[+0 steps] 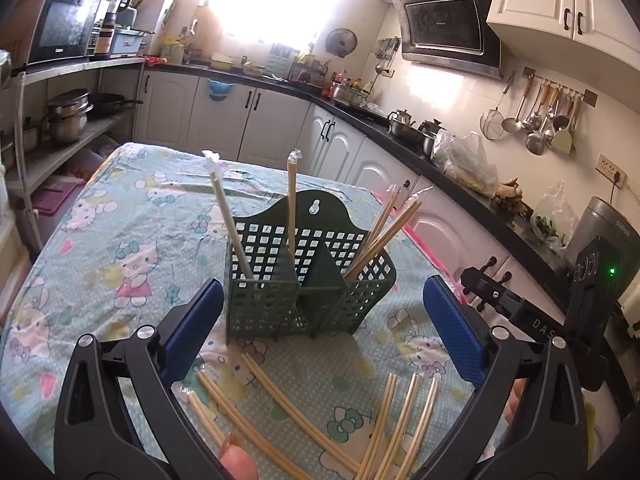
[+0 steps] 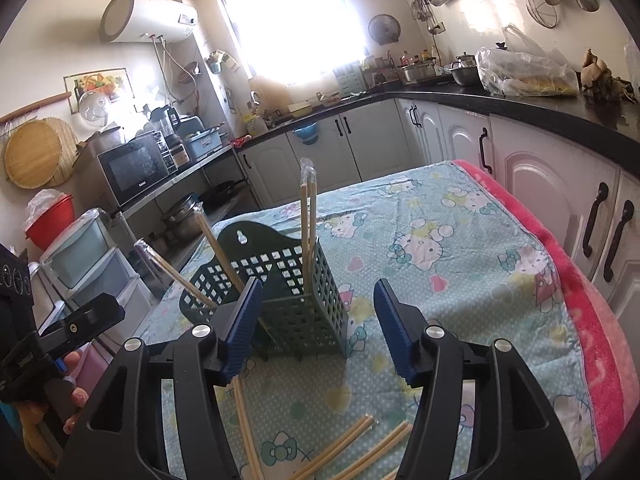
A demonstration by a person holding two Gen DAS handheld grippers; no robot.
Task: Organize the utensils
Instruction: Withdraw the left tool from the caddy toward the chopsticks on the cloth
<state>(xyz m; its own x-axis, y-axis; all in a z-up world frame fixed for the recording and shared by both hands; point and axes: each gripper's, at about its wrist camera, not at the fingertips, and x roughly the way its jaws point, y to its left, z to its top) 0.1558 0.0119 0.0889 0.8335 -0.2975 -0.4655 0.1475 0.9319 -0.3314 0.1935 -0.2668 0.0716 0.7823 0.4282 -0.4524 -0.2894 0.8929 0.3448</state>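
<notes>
- Pale wooden chopsticks in clear sleeves [image 1: 280, 404] lie loose on the cartoon-print cloth over the counter [image 1: 120, 240], low in the left wrist view, between your jaws and the dark green perforated plastic utensil holder [image 1: 304, 280] at centre frame.
- Their long axes fan out: the left group slants from mid-left toward lower right, while the right group [image 1: 400, 420] runs nearly straight toward the holder.
- Your left gripper [image 1: 320, 332] hovers with jaws spread wide and empty, above the loose sticks and apparently nearer to them.
- Your right gripper [image 2: 316, 328] is likewise parted, holding nothing; only a few stick ends [image 2: 352, 440] show at its bottom edge.
- Several wrapped pairs already stand in the holder's compartments.
- The sticks' near ends are cut off by the frame, so you cannot count them exactly.
</notes>
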